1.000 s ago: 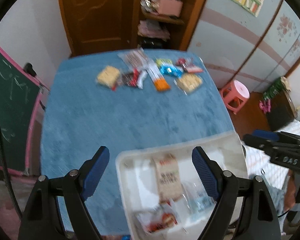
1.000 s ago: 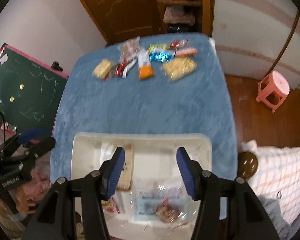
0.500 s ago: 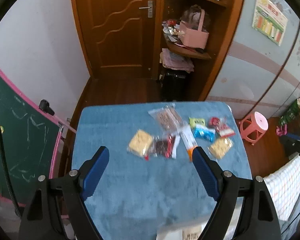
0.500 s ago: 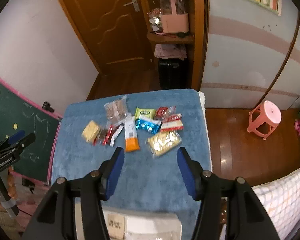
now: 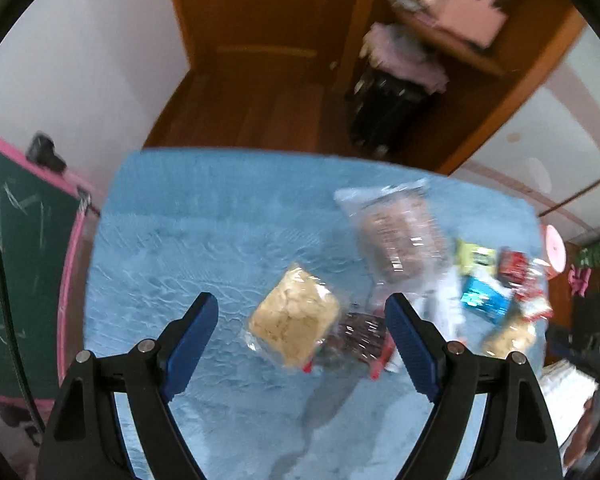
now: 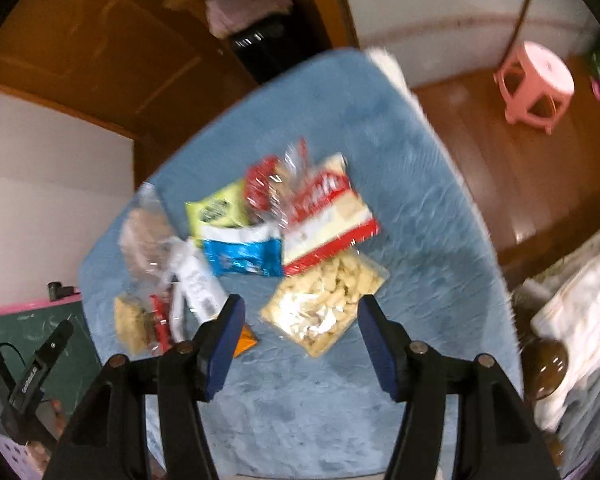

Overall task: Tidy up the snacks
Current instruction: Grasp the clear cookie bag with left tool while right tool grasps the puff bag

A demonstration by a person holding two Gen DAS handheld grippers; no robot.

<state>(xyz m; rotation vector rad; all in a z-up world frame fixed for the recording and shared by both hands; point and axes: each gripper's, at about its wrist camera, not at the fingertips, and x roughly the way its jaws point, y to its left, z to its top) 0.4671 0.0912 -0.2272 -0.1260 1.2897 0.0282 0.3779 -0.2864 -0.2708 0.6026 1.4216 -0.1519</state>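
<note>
Snacks (image 6: 260,248): blurry crinkly pkts, clustered

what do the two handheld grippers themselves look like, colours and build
Both look alike: the left gripper and right gripper each have two matte black angular plastic fingers with triangular cut-outs and round silver pivot bolts. The jaws carry flat blue ribbed pads. No hands or sleeves are in view.
</note>
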